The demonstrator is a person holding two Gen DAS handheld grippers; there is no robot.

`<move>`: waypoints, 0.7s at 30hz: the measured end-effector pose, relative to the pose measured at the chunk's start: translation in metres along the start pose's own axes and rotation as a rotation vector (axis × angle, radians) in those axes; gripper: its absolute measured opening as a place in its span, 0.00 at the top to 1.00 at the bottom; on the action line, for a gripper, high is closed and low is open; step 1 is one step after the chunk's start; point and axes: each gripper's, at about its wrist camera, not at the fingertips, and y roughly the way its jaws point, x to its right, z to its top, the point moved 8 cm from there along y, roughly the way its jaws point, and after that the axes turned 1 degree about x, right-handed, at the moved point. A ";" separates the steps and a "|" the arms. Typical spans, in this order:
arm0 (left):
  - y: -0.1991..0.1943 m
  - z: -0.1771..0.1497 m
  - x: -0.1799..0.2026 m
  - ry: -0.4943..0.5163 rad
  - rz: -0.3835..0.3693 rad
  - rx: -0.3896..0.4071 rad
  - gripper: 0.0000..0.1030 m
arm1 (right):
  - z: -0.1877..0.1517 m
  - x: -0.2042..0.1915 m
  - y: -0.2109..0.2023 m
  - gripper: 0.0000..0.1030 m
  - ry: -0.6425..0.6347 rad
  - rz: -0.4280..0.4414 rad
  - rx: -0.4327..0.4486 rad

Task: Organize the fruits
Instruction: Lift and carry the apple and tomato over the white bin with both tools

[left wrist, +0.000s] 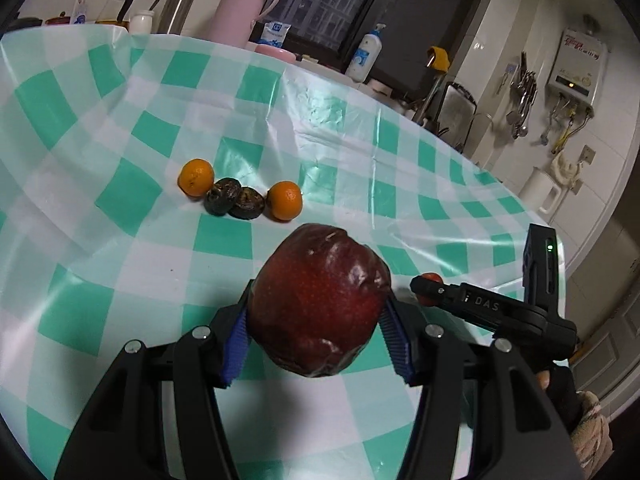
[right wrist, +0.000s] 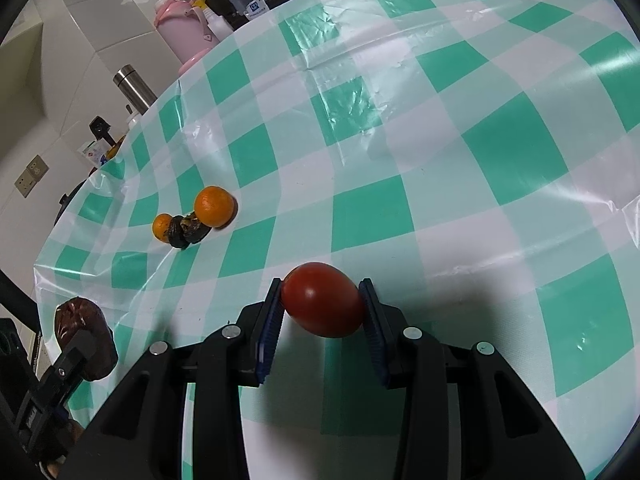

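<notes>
1. In the left wrist view, the left gripper (left wrist: 316, 320) fills the bottom of the frame, its blue pads (left wrist: 236, 344) clenched against both sides of a dark red apple (left wrist: 320, 300), which sits at lower centre above the checked tablecloth (left wrist: 120, 120).
2. In the right wrist view, the right gripper (right wrist: 322, 308) is at the bottom centre, its blue pads (right wrist: 270, 320) pressed on both sides of a small red tomato (right wrist: 324, 300), grasped just over the same cloth.
3. At the right edge of the left wrist view, the other gripper reaches in from the lower right with the tomato barely showing at its tip. In the lower left of the right wrist view, the apple appears again behind a black finger.
4. Farther off, left of centre in the left wrist view, four fruits lie in a row on the cloth: an orange mandarin (left wrist: 196, 178), two dark shrivelled fruits (left wrist: 223, 196) touching each other, and a second mandarin (left wrist: 285, 201).
5. Along the top left of the left wrist view, beyond the table edge, stand a pink flask (left wrist: 240, 4), a steel thermos (left wrist: 182, 0) and a white pump bottle (left wrist: 365, 58).
</notes>
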 end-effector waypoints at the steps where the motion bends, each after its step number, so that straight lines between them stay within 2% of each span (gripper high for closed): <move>1: 0.002 0.001 0.002 -0.009 -0.013 0.001 0.45 | 0.000 0.000 0.000 0.63 -0.002 -0.001 0.001; 3: 0.000 0.003 0.005 -0.007 -0.038 0.017 0.45 | 0.000 -0.001 -0.002 0.63 -0.007 -0.003 0.011; 7: -0.002 -0.001 0.012 0.056 -0.026 0.030 0.45 | -0.012 -0.004 -0.018 0.63 0.001 -0.056 0.005; 14: 0.001 -0.007 0.020 0.071 -0.060 0.010 0.45 | -0.060 -0.020 -0.059 0.63 -0.018 -0.078 0.003; 21: -0.006 -0.018 0.029 0.065 -0.066 -0.038 0.45 | -0.077 -0.014 -0.096 0.63 -0.030 -0.094 0.016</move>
